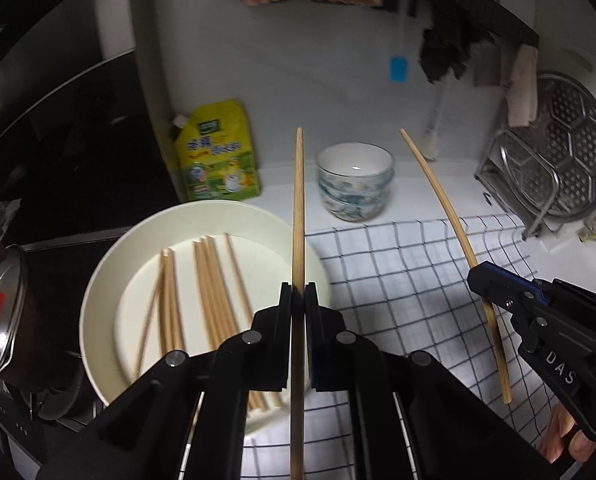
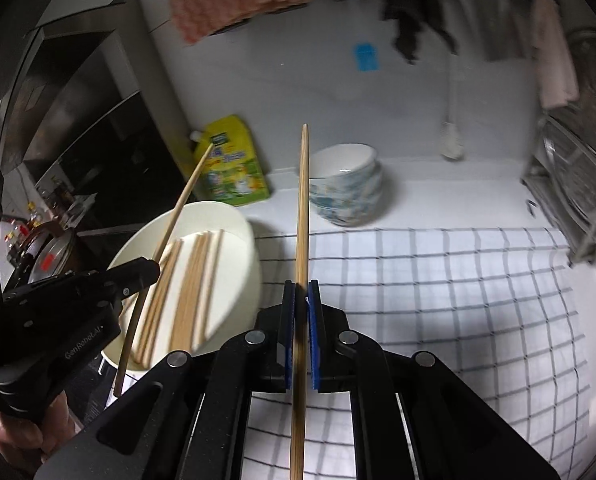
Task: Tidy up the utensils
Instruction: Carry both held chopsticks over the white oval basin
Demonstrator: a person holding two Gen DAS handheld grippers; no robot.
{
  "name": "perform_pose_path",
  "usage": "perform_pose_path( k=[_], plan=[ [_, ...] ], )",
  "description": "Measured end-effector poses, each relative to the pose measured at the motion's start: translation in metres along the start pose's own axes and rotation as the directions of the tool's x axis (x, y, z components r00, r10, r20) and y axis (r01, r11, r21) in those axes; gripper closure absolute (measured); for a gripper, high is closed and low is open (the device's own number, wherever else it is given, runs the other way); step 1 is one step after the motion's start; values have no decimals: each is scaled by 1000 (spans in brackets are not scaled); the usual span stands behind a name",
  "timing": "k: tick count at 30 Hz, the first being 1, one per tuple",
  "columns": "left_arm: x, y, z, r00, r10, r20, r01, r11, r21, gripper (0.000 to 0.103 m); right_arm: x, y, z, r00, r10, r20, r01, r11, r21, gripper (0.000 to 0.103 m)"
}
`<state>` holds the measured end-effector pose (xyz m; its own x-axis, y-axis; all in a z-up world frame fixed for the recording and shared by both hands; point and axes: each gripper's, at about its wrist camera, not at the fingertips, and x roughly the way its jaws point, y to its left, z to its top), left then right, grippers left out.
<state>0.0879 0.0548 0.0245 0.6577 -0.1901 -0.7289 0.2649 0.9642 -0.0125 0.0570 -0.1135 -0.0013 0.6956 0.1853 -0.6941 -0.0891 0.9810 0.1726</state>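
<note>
My left gripper [image 1: 298, 292] is shut on a wooden chopstick [image 1: 298, 200] that points away over the rim of a white plate [image 1: 102, 280]. Several chopsticks [image 1: 206, 296] lie in the plate. My right gripper [image 2: 301, 292] is shut on a second chopstick [image 2: 303, 200], held above the checked cloth [image 2: 438, 280]. In the left wrist view the right gripper [image 1: 482, 280] shows at the right with its chopstick [image 1: 450, 216]. In the right wrist view the left gripper [image 2: 150, 272] shows at the left, over the plate [image 2: 246, 240], with its chopstick [image 2: 178, 208].
Stacked patterned bowls [image 1: 354, 184] stand behind the cloth [image 1: 398, 272]. A yellow pouch [image 1: 218, 152] leans on the wall. A pot with a glass lid [image 1: 2, 312] sits on the dark stove at left. A metal rack with a steamer tray [image 1: 558, 160] stands at right.
</note>
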Motion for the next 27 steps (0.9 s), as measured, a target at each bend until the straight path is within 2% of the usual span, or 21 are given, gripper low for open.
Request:
perform_pose_path(
  k=[8,13,23,27],
  plan=[
    [5,58,8,999,54,0,-54,997,-58,96,34,43,19,998,58,-33,-60,997,-54,97],
    [22,90,8,996,78,-34,-82,991,-105,96,66,69,24,992,84,-96,-93,991,-94,97],
    [57,114,0,989,87,-118,-102,987,-123,96,127,102,21,963,126,-238,-154,983,-101,97],
    [70,119,-7,985,87,-151,-107,986,-132,96,148,108,16,950,120,-288,-151,985,-88,97]
  ],
)
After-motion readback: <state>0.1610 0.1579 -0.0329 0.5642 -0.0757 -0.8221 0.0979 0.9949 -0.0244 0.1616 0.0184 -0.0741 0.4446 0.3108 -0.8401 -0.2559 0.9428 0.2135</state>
